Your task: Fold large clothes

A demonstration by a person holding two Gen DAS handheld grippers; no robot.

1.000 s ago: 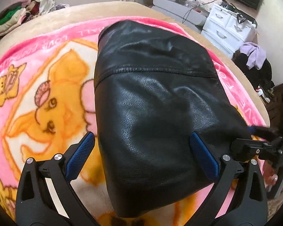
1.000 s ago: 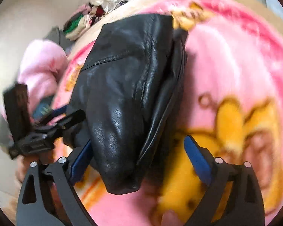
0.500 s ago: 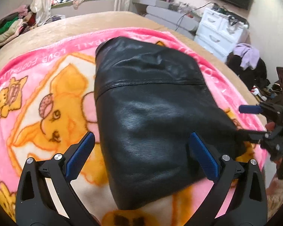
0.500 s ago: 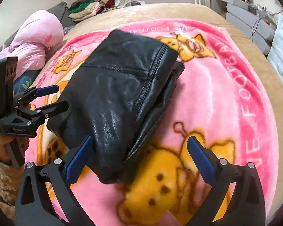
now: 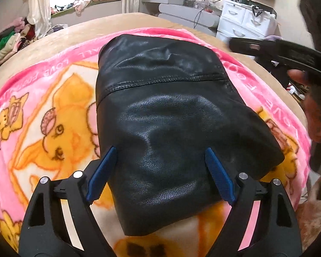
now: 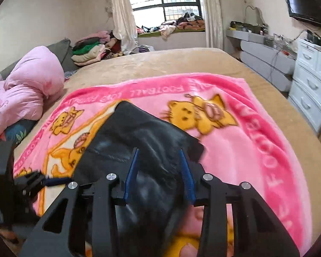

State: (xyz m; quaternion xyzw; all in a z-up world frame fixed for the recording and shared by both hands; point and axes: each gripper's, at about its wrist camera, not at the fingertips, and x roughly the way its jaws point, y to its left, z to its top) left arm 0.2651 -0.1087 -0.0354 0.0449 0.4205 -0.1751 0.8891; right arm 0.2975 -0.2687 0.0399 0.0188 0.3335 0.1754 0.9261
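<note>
A folded black leather jacket [image 5: 173,124] lies flat on a pink cartoon blanket [image 5: 42,111]. My left gripper [image 5: 160,172] hovers over the jacket's near end. Its jaws are closing and stand wide, and the blue pads [image 5: 101,173] press on nothing. In the right wrist view the same jacket [image 6: 139,137] lies below my right gripper [image 6: 159,172], which is raised above it. Its jaws are closing, narrower than the left's, with a gap and nothing between the pads. The left gripper [image 6: 53,181] shows at the left edge of that view.
The blanket [image 6: 235,141] covers a tan bed [image 6: 160,64]. A pink duvet bundle [image 6: 25,85] and stacked clothes [image 6: 89,49] sit at the far left. White drawers [image 6: 310,85] stand on the right. A hand [image 5: 312,111] shows at the right edge.
The right gripper has lifted up and back from the jacket's side, and its jaws have narrowed a lot. The left jaws have narrowed a little. The jacket has stayed put.
</note>
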